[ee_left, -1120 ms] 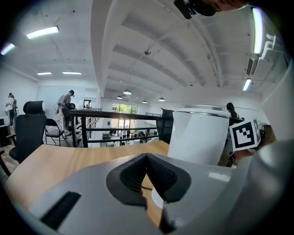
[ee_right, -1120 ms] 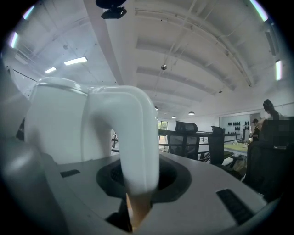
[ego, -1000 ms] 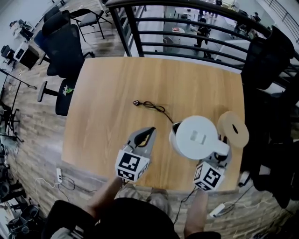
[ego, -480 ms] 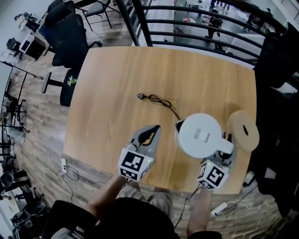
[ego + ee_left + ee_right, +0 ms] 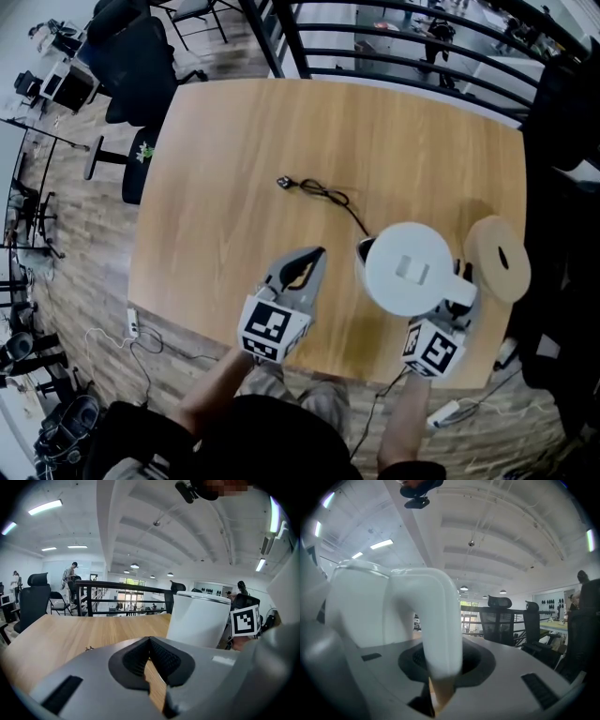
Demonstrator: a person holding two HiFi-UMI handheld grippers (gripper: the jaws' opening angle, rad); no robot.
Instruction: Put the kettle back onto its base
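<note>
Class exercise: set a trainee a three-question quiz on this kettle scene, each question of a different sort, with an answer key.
1. True or false: the left gripper is clamped on the power cord.
2. Multiple choice: what is the right gripper closed on? A) the handle of the white kettle B) the round wooden disc C) nothing
3. Fill in: the cord's plug lies loose on the ___.

Key: 1 false, its jaws are together on nothing; 2 A; 3 table.
</note>
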